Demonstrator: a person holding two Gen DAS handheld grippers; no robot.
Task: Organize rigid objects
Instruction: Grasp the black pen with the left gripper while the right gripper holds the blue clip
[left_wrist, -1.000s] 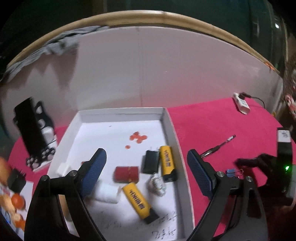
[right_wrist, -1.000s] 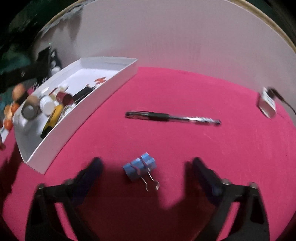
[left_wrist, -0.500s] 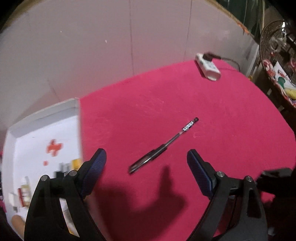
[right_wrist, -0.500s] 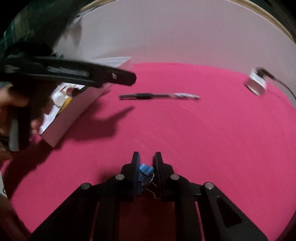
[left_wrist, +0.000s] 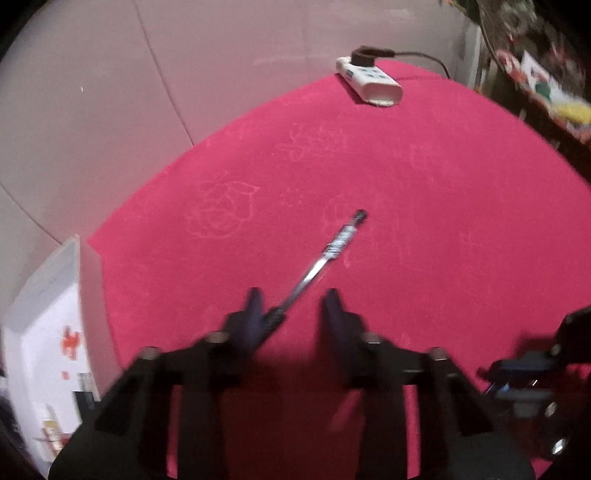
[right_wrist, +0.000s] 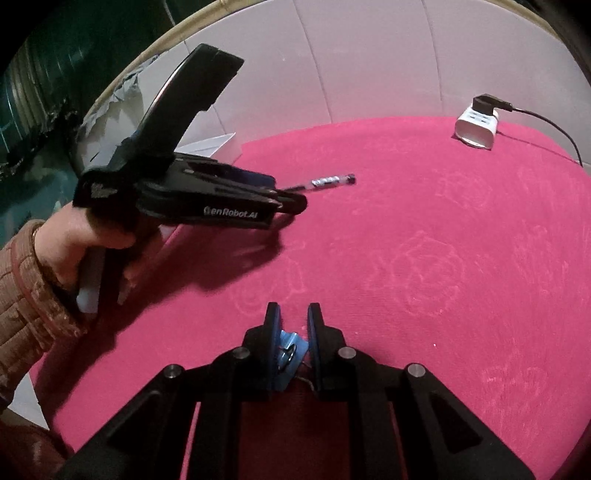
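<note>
In the left wrist view we see the left gripper (left_wrist: 293, 299) at lower centre of the frame, blurred, its jaws closing with a gap between the fingers (left_wrist: 255, 310); the dark end of the pen (left_wrist: 321, 258) lies between them, against the left finger, and we cannot tell whether the pads press on it; the pen runs from there up and to the right across the red cloth (left_wrist: 424, 206), its clear barrel and black cap free. A white tray (left_wrist: 40, 280) holding small items sits at the lower left edge; a white power strip (left_wrist: 369, 81) with a black plug rests at the upper centre, against the pale wall (left_wrist: 110, 92). In the right wrist view the right gripper (right_wrist: 293, 314) is at lower centre, its fingers together and clamped on a blue clip (right_wrist: 291, 350), whose wire handles show between the pads; the left gripper appears in the left of that frame, held by a hand (right_wrist: 81, 240) in a brown quilted sleeve (right_wrist: 22, 295), its tips at the pen's dark end; the strip lies at the upper right.
</note>
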